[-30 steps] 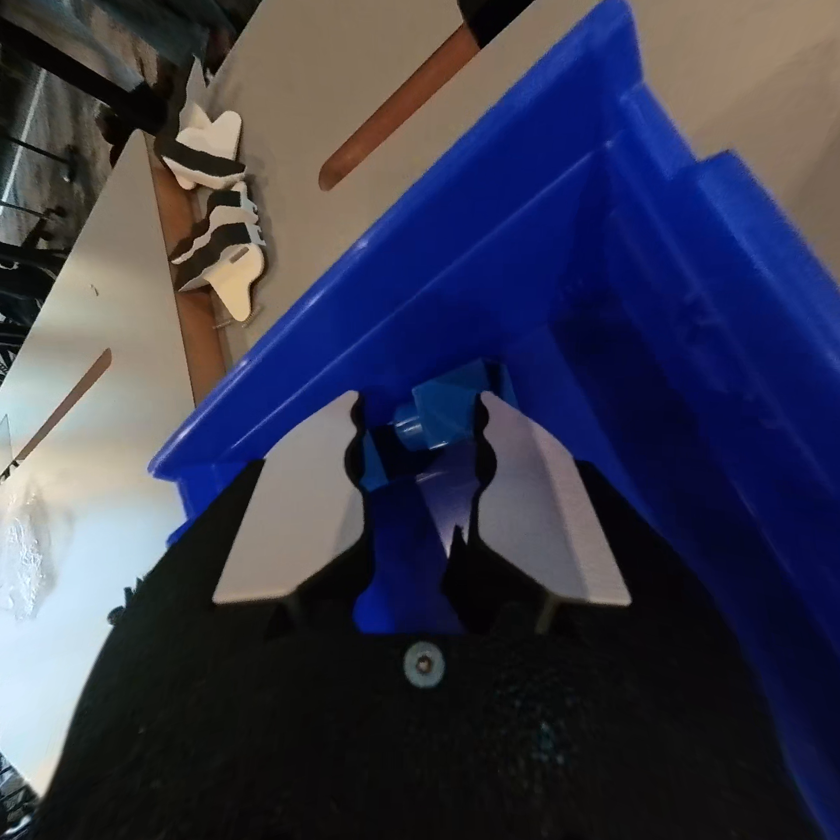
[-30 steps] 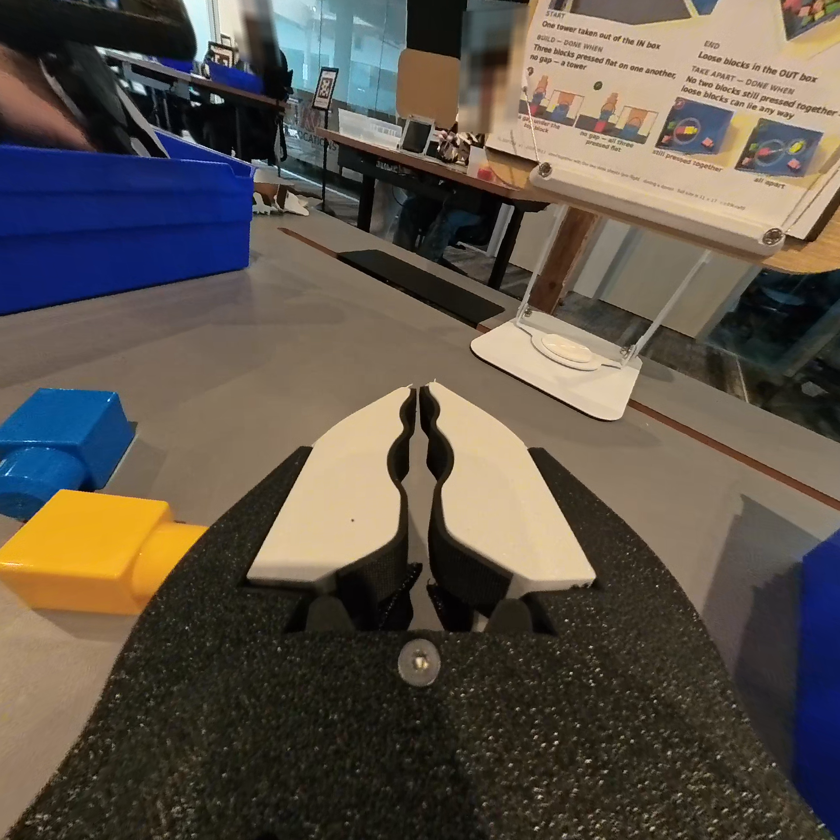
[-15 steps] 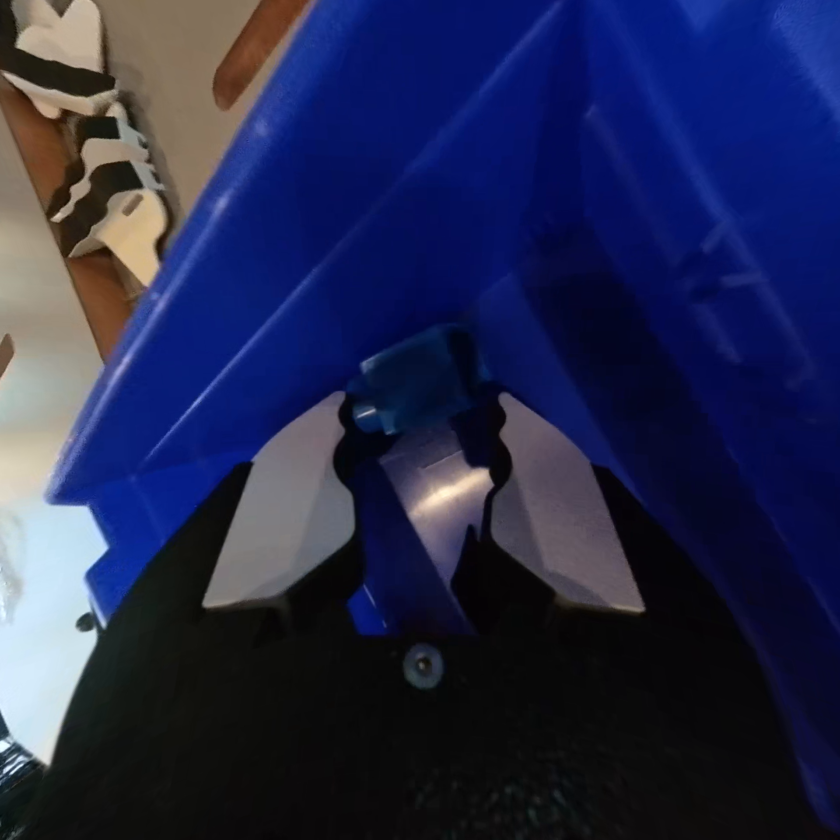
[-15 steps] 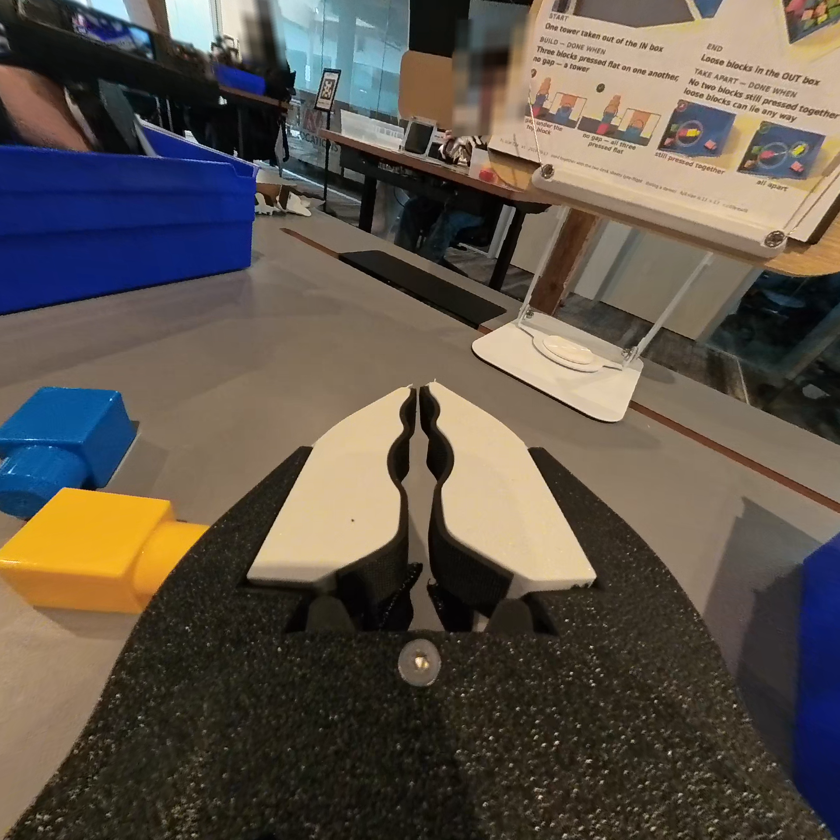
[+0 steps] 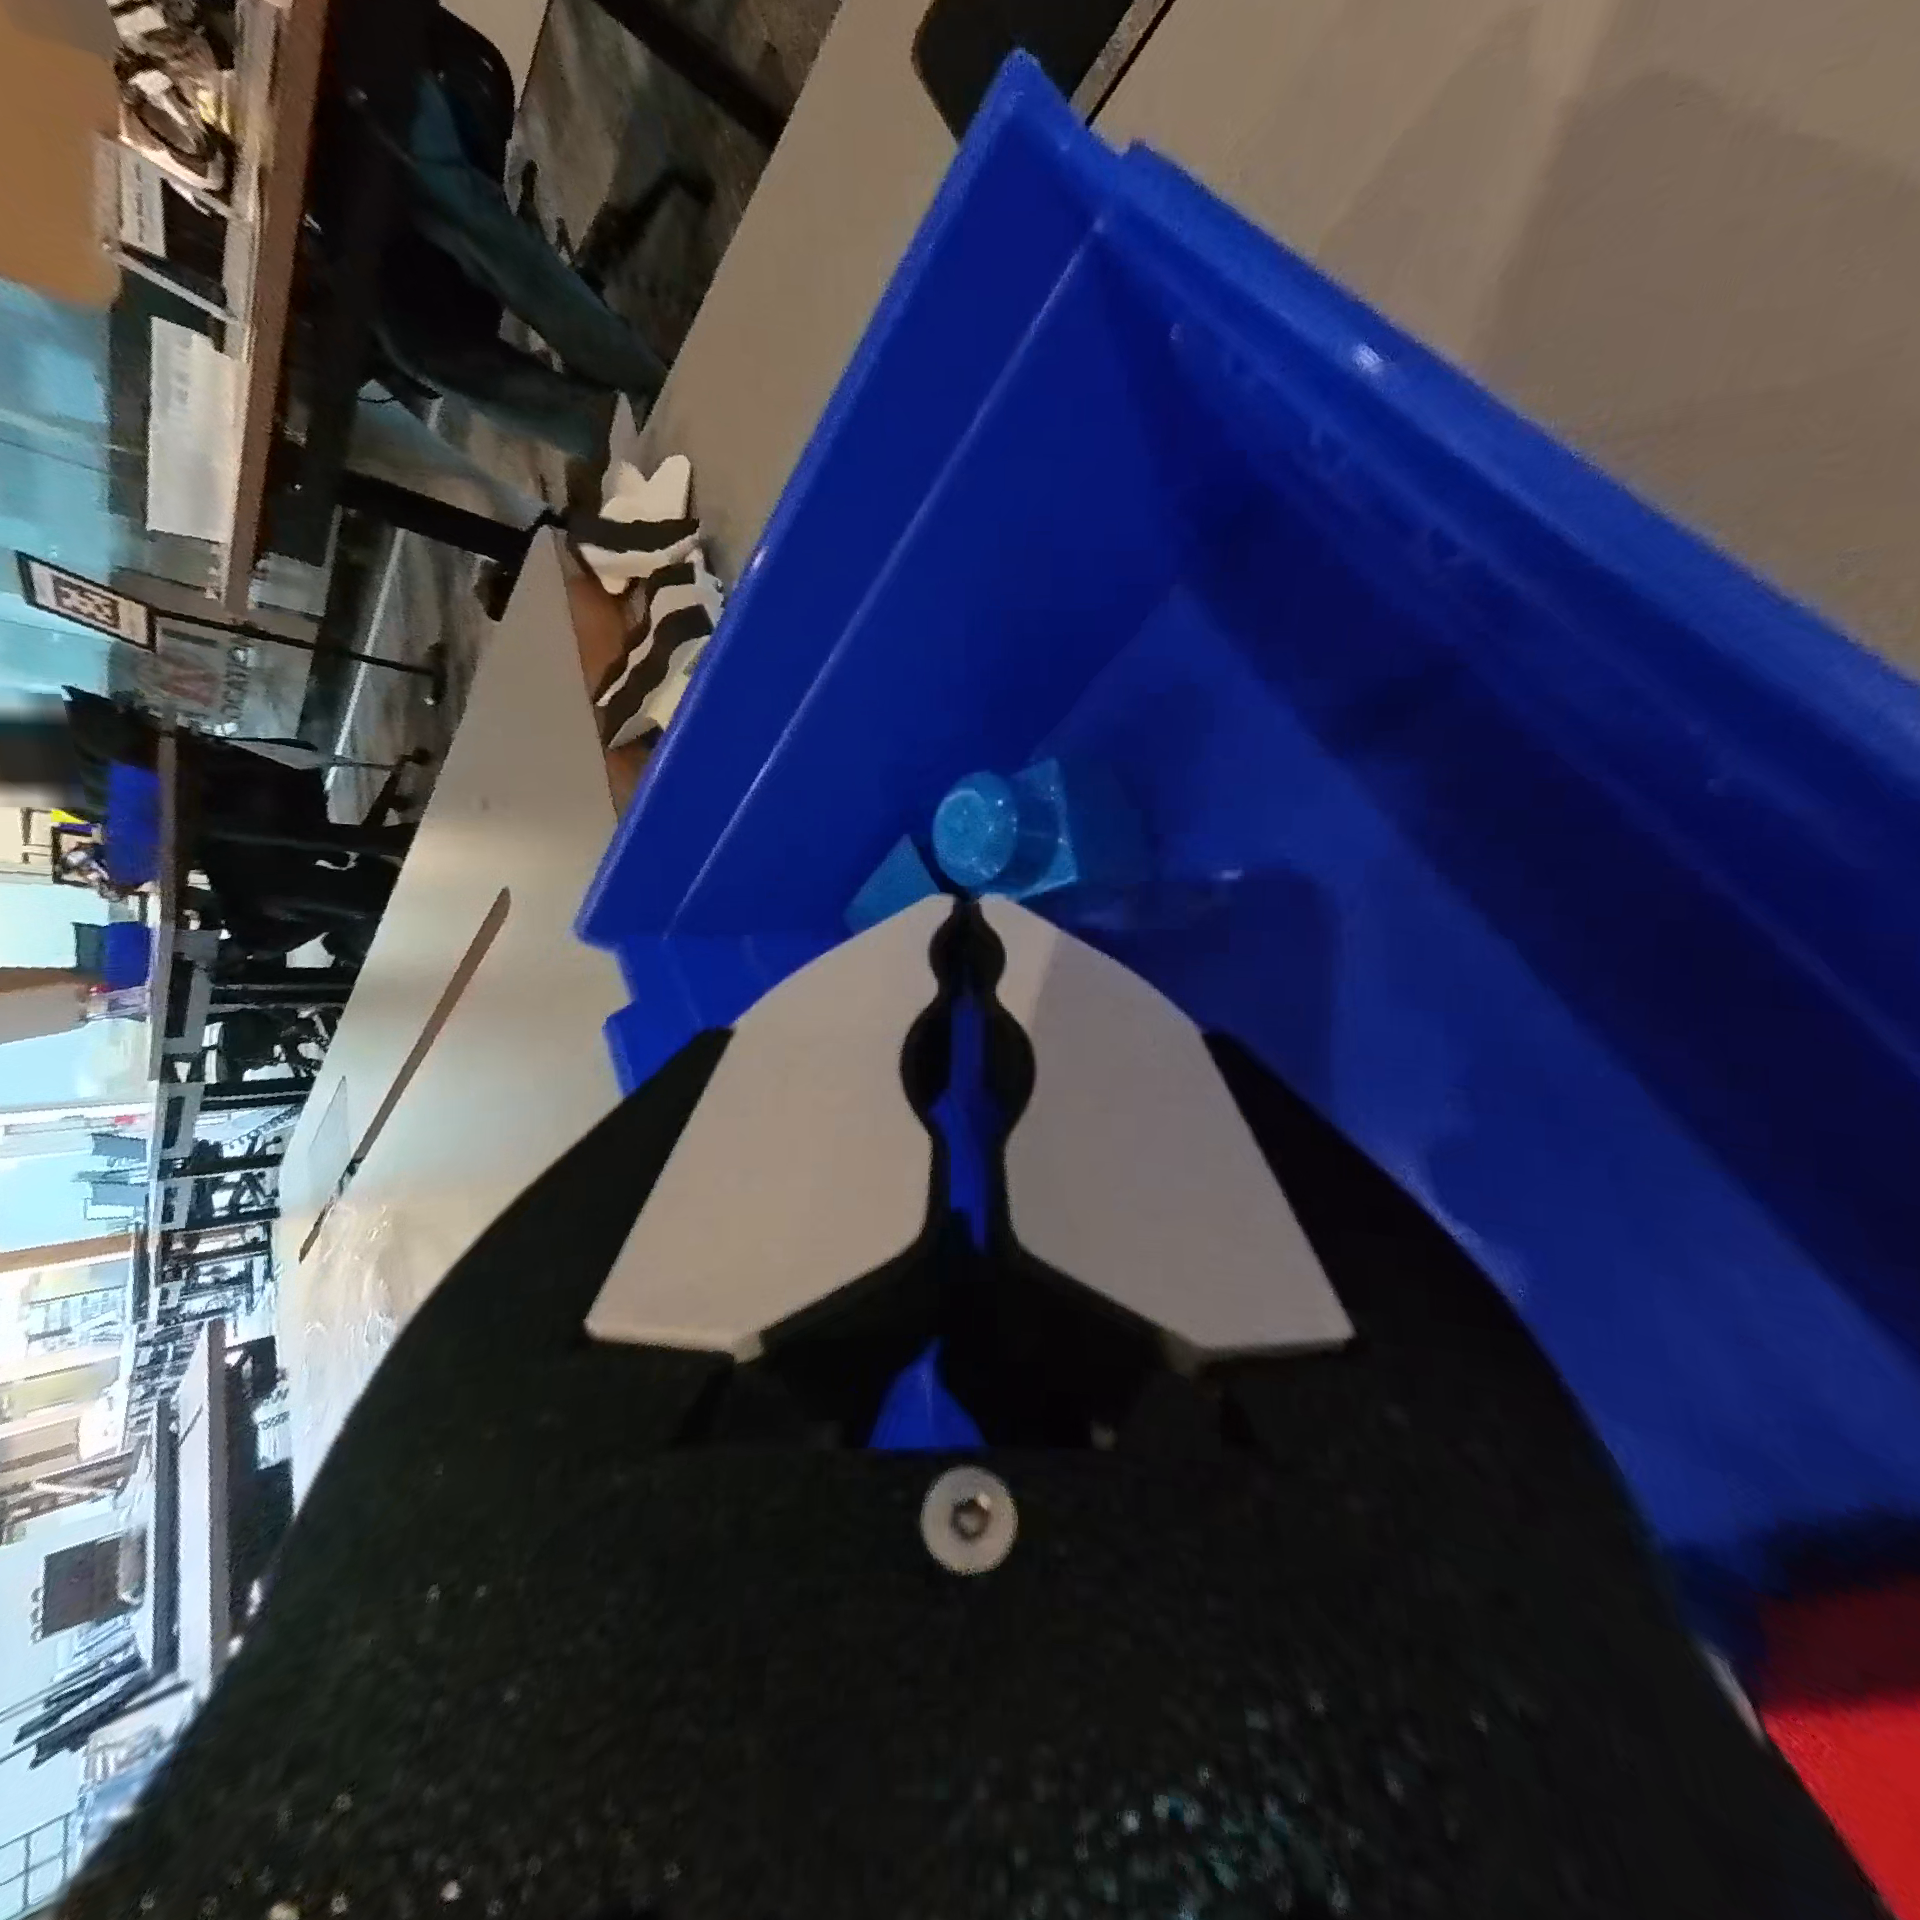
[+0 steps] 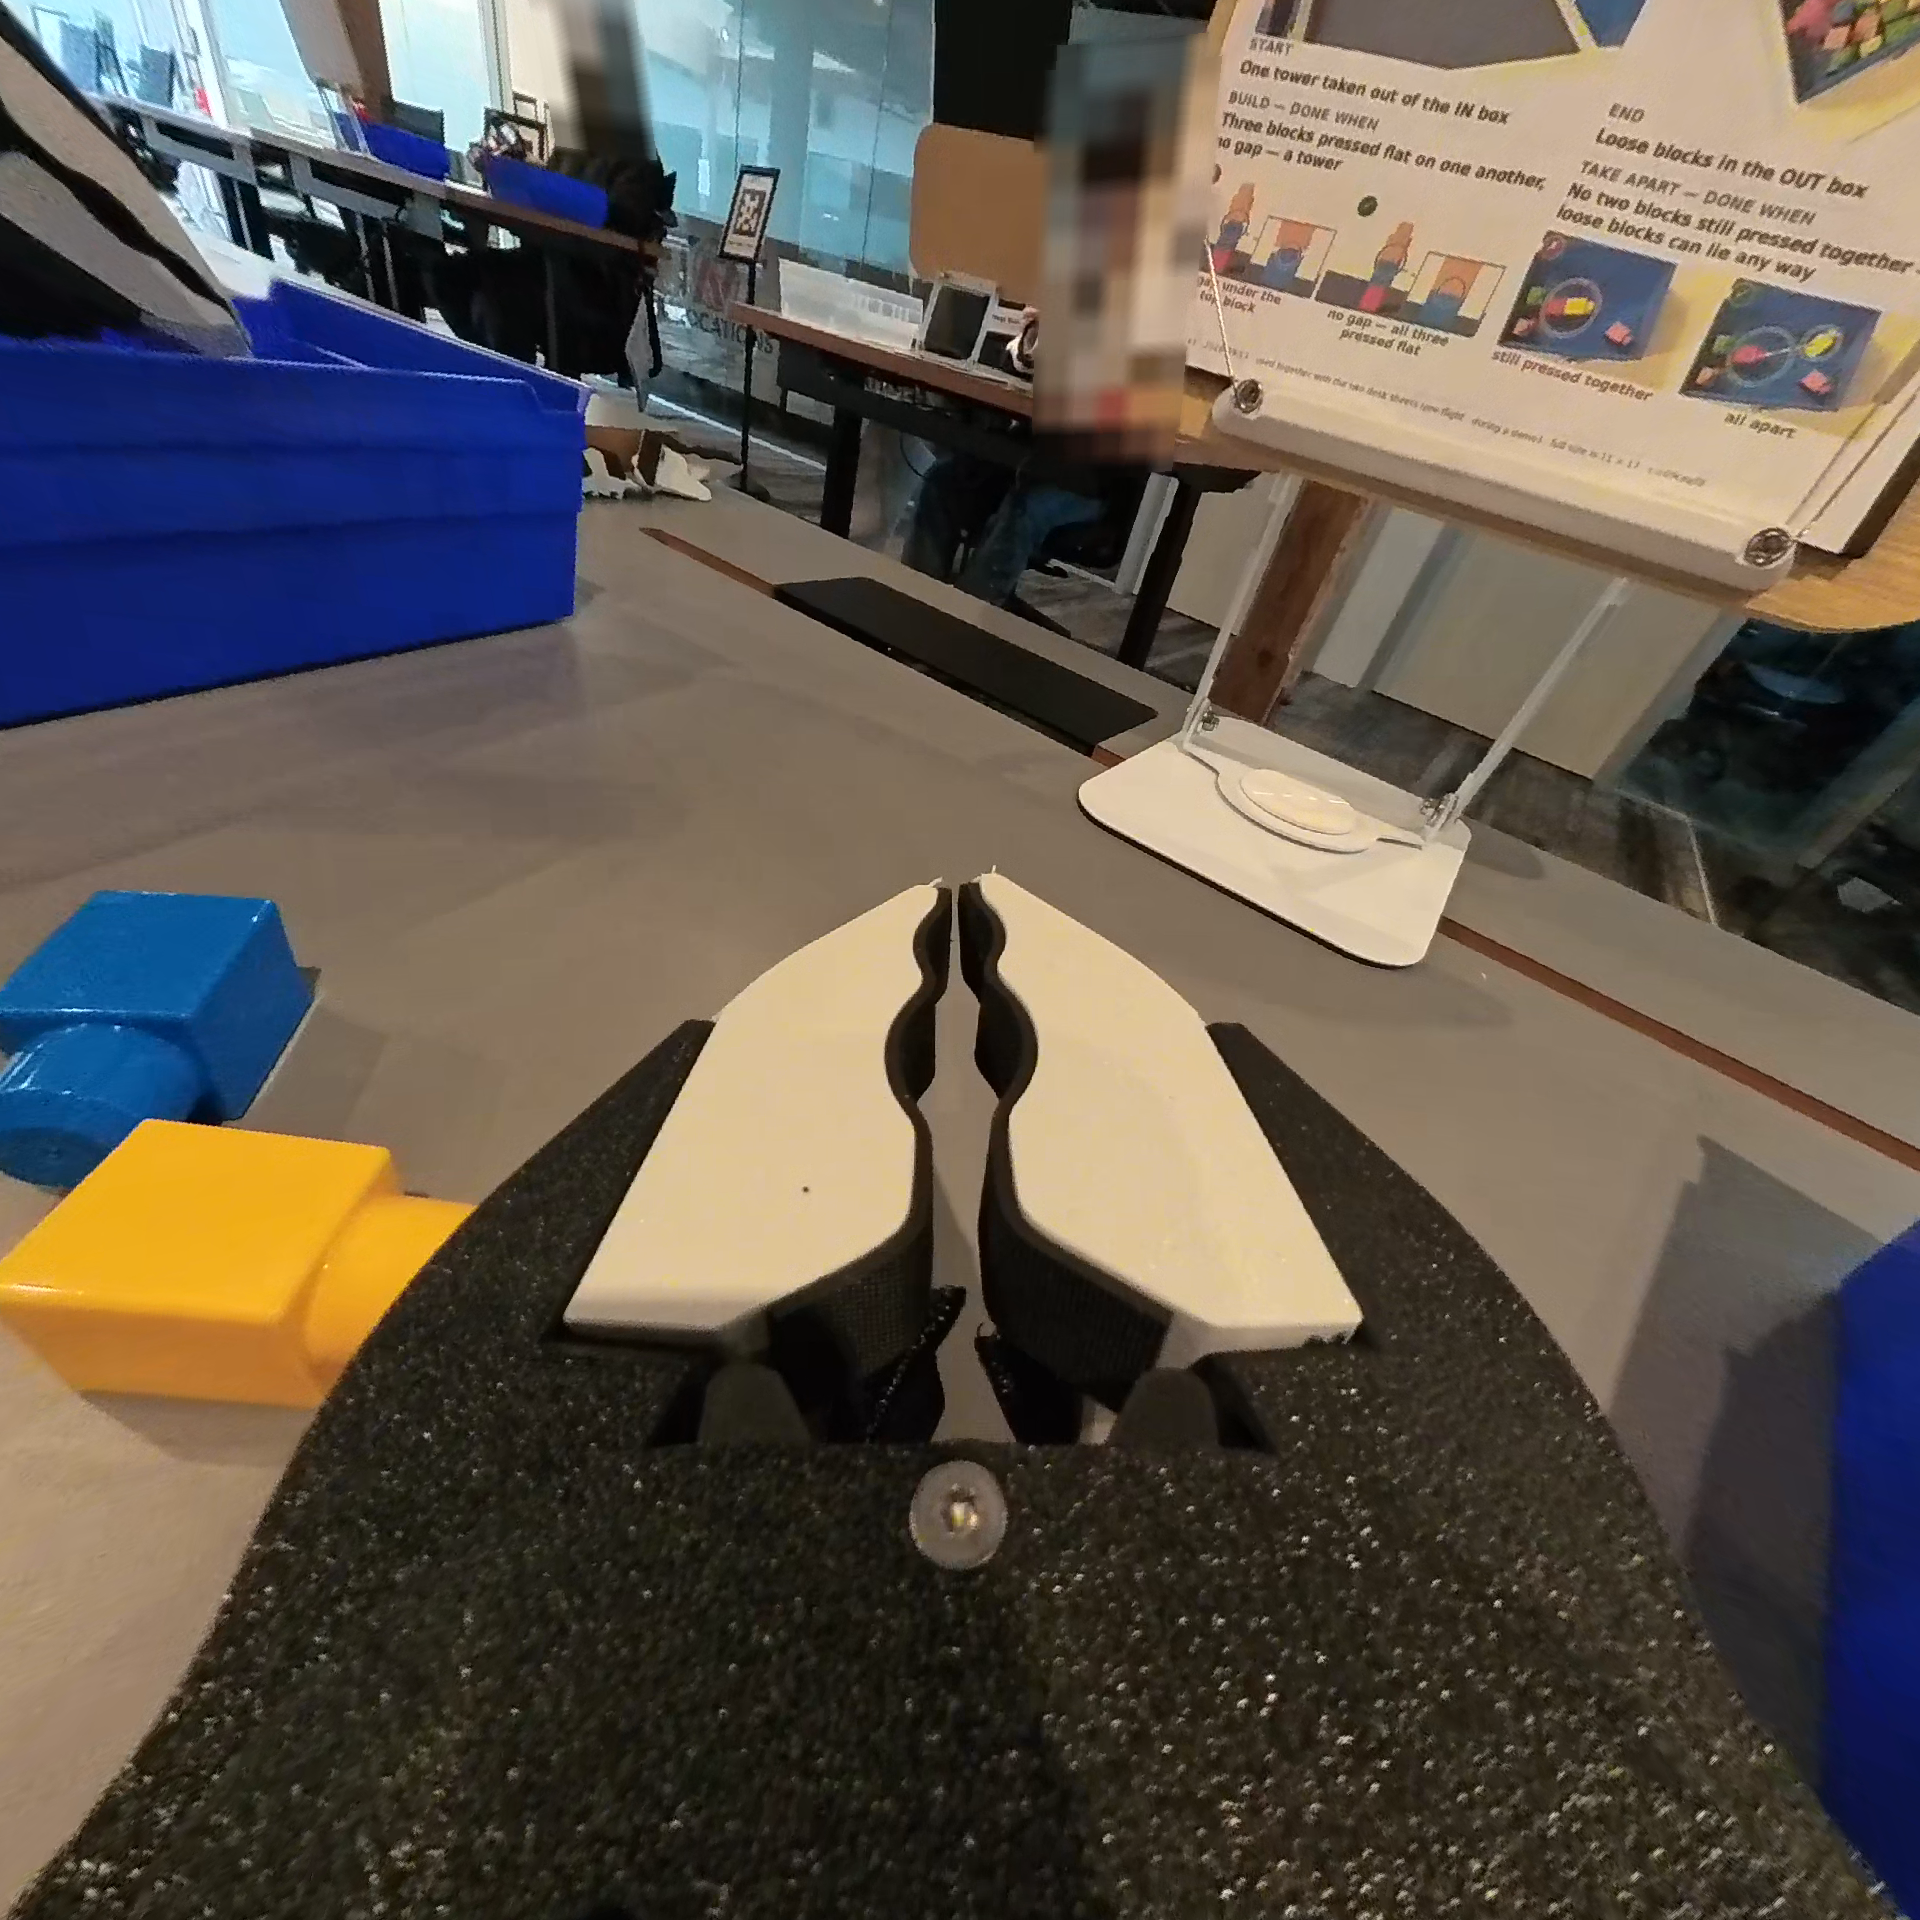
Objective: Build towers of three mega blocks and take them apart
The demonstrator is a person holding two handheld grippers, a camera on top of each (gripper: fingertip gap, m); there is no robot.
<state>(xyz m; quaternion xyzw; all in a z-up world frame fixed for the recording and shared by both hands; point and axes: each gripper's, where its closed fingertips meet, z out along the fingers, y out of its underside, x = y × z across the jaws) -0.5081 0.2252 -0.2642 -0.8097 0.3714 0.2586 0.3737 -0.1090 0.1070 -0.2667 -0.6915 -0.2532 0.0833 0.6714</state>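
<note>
In the left wrist view my left gripper is shut and empty, held over a blue bin. A translucent blue mega block lies on its side in the bin's corner, just past my fingertips. In the right wrist view my right gripper is shut and empty, low over the grey table. A blue block and a yellow block lie on their sides on the table to its left, apart from it. The blue bin stands at the far left.
A red patch shows at the lower right of the left wrist view. A white sign stand with an instruction board stands ahead right. Another blue object is at the right edge. Black-and-white pieces lie beyond the bin. Across from one pair of fingers to the other is roughly 40 centimetres. The yellow block is about 12 centimetres from my right fingertips and 40 centimetres from my left.
My left gripper was open around the blue block in the bin; it has drawn back, turned and shut, and the block lies loose. My right gripper has barely moved.
</note>
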